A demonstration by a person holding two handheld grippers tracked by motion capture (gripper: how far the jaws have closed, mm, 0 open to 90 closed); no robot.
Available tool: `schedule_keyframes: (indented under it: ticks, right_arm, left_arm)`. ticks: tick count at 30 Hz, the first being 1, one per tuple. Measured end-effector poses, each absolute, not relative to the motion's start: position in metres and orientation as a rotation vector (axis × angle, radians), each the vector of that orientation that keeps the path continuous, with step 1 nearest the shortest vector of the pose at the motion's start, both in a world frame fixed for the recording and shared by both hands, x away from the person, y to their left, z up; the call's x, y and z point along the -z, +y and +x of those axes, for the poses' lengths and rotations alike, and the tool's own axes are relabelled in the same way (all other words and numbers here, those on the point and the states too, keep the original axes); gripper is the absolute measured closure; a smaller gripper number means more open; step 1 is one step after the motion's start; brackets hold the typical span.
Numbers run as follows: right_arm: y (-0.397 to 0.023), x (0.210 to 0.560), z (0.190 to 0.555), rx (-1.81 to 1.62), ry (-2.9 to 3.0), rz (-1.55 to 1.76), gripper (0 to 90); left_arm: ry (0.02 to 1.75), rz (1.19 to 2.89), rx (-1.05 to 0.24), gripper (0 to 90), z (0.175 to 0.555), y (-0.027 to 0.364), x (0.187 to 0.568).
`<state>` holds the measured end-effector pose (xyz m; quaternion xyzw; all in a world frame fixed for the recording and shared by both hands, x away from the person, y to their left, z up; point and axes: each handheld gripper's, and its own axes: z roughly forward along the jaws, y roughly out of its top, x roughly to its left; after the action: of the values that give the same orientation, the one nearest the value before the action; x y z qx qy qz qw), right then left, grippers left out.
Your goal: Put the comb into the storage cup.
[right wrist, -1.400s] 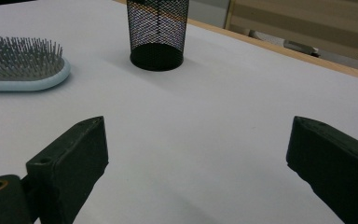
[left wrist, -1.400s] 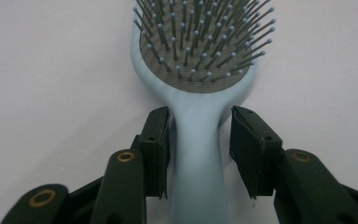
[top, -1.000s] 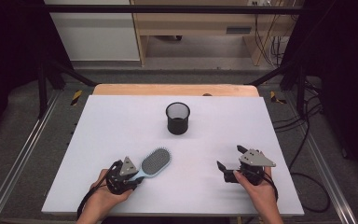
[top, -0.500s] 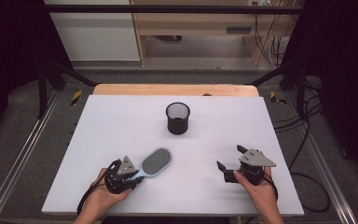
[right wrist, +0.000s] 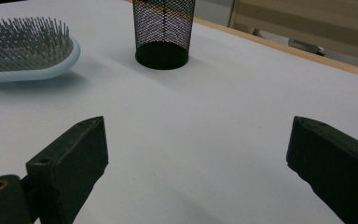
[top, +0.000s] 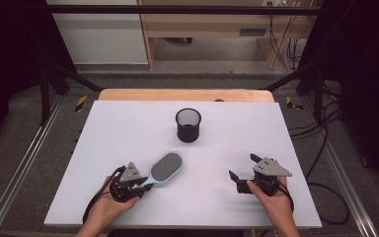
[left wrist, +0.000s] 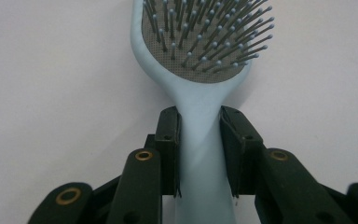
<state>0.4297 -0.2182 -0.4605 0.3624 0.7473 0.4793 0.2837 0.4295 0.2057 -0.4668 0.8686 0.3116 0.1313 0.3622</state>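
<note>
Left claw (top: 140,183) clamped on the light blue hairbrush (top: 164,169) by its handle, pads pressed against both sides in the left gripper view; bristles up, head angled toward the worktop's middle. Sits near the front left corner of the white worktop (top: 128,128). Right claw (top: 242,174) near the front right corner, jaws spread wide with nothing between them. Black mesh cup (top: 188,125) upright toward the back edge, well apart from both.
</note>
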Motion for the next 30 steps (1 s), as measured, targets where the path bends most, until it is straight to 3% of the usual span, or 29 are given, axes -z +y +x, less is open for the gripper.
schedule_keyframes:
  ticks: [19, 30]
  right_arm:
    - [-0.206, 0.449, 0.425, -1.479, 1.937, 1.033, 5.0]
    - [-0.181, 0.413, 0.436, -1.610, 1.986, 1.093, 6.3]
  left_arm:
    - [0.727, 2.090, -0.428, 69.4, 0.440, 0.188, 0.434]
    - [0.694, 1.985, -0.474, 69.4, 0.471, 0.167, 0.406]
